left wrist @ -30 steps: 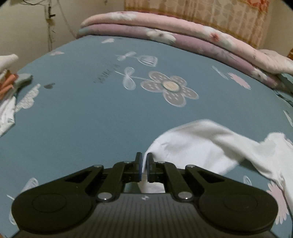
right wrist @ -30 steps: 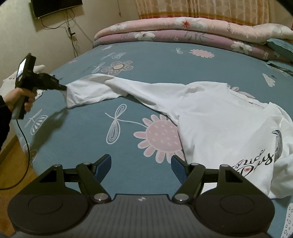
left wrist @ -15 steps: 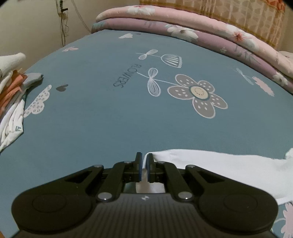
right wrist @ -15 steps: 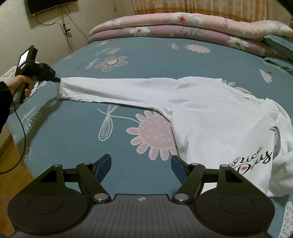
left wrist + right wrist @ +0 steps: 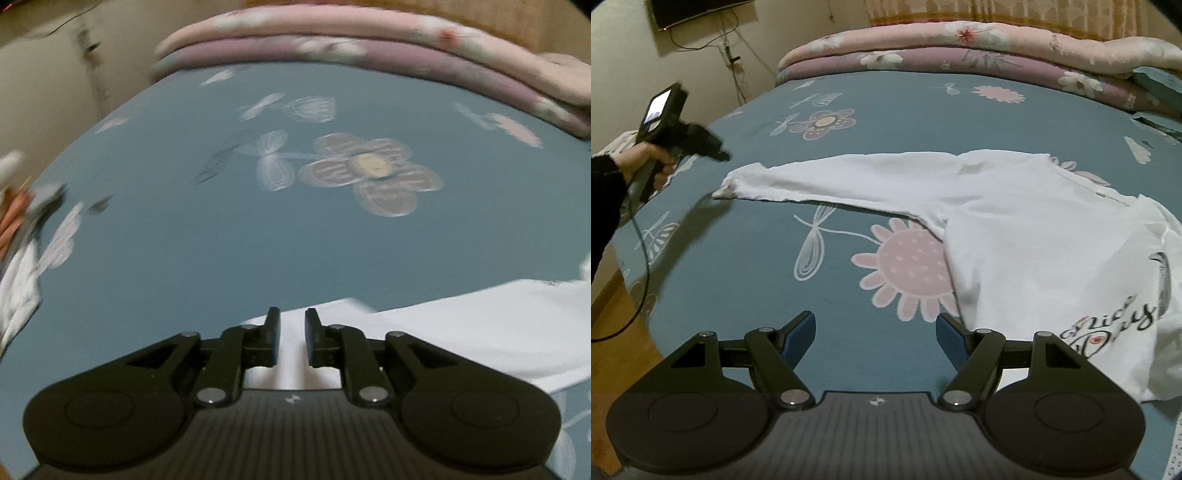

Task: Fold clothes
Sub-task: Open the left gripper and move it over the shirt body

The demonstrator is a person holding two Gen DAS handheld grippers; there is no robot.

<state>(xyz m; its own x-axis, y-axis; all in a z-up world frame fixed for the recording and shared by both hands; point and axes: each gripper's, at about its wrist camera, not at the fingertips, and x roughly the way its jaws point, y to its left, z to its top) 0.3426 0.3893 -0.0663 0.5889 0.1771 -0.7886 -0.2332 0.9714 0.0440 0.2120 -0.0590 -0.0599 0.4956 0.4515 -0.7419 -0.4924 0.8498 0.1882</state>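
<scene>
Across the blue flowered bed (image 5: pixel 746 280) a white long-sleeved shirt (image 5: pixel 1027 236) lies spread, its sleeve (image 5: pixel 820 181) stretched toward the left edge. Only the right wrist view shows the whole garment and the person's hand (image 5: pixel 652 162) holding the left gripper (image 5: pixel 291 325) raised just off the cuff. The left view shows its jaws slightly parted and holding nothing, sleeve beneath. The right gripper (image 5: pixel 875 328) hovers wide open and empty beside the shirt's hem near the front edge.
</scene>
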